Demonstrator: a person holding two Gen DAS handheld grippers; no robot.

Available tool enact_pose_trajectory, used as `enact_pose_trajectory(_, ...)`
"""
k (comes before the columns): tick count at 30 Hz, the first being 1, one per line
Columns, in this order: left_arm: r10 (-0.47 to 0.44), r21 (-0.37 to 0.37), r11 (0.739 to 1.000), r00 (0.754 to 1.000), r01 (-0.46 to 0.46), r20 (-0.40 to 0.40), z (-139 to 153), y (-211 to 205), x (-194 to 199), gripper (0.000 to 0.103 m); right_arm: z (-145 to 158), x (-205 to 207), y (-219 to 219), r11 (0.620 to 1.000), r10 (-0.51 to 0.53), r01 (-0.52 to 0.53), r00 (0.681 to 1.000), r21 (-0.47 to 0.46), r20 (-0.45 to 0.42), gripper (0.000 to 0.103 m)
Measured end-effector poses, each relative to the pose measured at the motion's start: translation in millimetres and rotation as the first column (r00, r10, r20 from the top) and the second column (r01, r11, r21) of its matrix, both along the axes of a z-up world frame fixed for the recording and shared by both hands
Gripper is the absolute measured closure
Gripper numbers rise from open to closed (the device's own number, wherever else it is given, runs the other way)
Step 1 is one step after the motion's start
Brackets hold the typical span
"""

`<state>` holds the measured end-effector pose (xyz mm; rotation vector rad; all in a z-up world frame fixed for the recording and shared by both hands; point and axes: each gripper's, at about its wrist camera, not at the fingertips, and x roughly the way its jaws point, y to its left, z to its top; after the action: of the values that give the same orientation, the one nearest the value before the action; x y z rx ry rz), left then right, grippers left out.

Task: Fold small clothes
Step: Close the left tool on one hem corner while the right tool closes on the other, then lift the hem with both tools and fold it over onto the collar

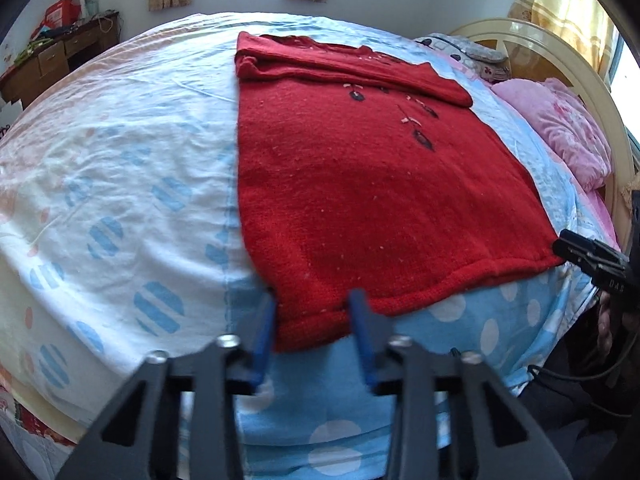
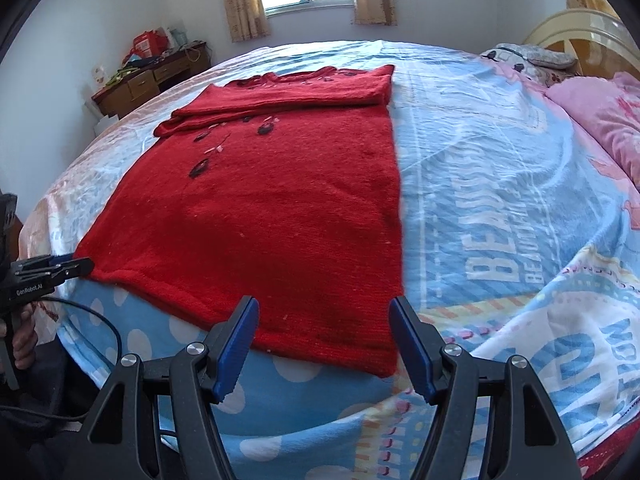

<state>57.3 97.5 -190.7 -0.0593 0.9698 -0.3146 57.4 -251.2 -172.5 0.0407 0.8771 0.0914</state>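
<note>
A red knitted sweater (image 1: 360, 184) with dark embroidered flowers lies flat on the bed, sleeves folded across its far end; it also shows in the right wrist view (image 2: 276, 208). My left gripper (image 1: 314, 300) is open, its blue-padded jaws either side of the hem's near left corner. My right gripper (image 2: 324, 308) is open, its jaws either side of the hem's near right corner. Each gripper shows in the other's view: the right one (image 1: 568, 250) and the left one (image 2: 78, 266), both at the hem's corners.
The bed has a light blue and white patterned sheet (image 1: 120, 184) with lettering (image 2: 500, 248). Pink pillows (image 1: 568, 128) and a cream headboard (image 1: 532, 40) are to the right. A wooden desk (image 2: 152, 76) with clutter stands by the far wall under a window.
</note>
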Motion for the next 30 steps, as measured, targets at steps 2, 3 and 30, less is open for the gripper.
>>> enact_pose_trajectory(2,-0.008,0.005,1.0,1.0,0.008,0.005,1,0,0,0.08,2,-2,-5,1.0,-0.012,0.012,1.0,0.0,0.002,0.035)
enact_pose_trajectory(3,-0.011,0.008,1.0,1.0,0.011,0.009,2,-1,-1,0.083,2,-3,-8,1.0,-0.02,0.02,1.0,0.004,0.002,0.035)
enact_pose_trajectory(30,-0.021,-0.093,0.995,0.996,0.029,0.086,25,11,1,0.09,6,-13,-39,0.968,-0.047,0.043,0.999,0.248,0.009,0.095)
